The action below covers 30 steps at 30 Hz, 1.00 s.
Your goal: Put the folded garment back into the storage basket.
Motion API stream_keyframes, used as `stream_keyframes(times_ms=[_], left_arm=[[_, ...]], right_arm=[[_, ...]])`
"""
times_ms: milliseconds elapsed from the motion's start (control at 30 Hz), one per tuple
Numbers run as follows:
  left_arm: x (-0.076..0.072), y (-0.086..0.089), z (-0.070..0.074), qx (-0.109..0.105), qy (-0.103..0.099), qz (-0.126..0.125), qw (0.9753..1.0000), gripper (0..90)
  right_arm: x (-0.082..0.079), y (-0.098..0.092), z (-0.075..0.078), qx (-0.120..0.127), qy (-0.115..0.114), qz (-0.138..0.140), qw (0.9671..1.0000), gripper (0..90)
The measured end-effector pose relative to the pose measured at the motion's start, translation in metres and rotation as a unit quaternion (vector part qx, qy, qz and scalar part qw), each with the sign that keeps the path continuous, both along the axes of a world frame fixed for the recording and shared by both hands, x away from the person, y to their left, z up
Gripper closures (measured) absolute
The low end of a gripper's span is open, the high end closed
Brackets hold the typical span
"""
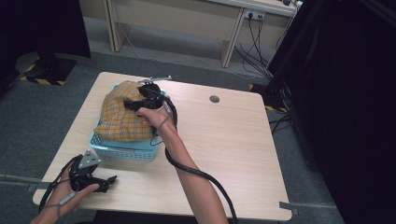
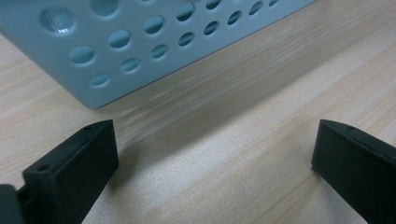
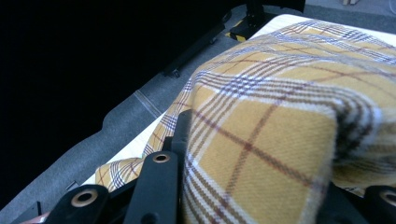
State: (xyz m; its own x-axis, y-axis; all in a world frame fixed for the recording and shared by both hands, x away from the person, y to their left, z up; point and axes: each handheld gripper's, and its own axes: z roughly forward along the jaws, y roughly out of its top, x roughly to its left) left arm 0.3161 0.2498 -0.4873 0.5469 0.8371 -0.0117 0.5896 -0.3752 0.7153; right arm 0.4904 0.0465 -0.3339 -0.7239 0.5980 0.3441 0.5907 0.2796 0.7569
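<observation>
Grey carpet floor (image 1: 56, 112), a pale desk at the far wall, dark curtains at both sides. Your light wood bench (image 1: 224, 140) has a round grey cable port (image 1: 214, 99) near its far edge.

A light-blue perforated basket (image 1: 122, 150) stands on the left half of the bench. A yellow plaid cloth (image 1: 122, 114) is heaped in it, rising well above the rim and hanging over the near-left edge.

Your right gripper (image 1: 133, 105) reaches over the basket from the right side and is clamped on a fold of the yellow plaid cloth near the top of the heap. In the right gripper view the fabric (image 3: 280, 140) bulges between the two black jaws, pressed against the left one. Its black cable runs back along your forearm towards the near edge of the bench.

Your left gripper (image 1: 111, 179) lies low on the bench at the near-left corner, just in front of the basket and apart from it. Jaws spread wide, nothing between them; in the left gripper view bare wood (image 2: 224, 154) shows between them, with the basket wall (image 2: 140, 42) just beyond.
</observation>
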Motion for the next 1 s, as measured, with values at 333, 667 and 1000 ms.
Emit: stream_keyframes(times_ms=[333,667,1000], left_arm=[[0.0,0.0,0.0,0.0,0.0,0.0,1.0,0.0],[-0.001,0.0,0.0,0.001,0.0,-0.001,1.0,0.0],[-0.001,0.0,0.0,0.002,0.0,-0.001,1.0,0.0]], right_arm=[[0.009,0.002,-0.025,-0.013,0.024,-0.014,0.9995,69.5],[0.016,0.01,-0.043,-0.025,0.044,-0.02,0.9985,68.8],[0.022,0.017,-0.058,-0.045,0.055,-0.025,0.9972,68.0]])
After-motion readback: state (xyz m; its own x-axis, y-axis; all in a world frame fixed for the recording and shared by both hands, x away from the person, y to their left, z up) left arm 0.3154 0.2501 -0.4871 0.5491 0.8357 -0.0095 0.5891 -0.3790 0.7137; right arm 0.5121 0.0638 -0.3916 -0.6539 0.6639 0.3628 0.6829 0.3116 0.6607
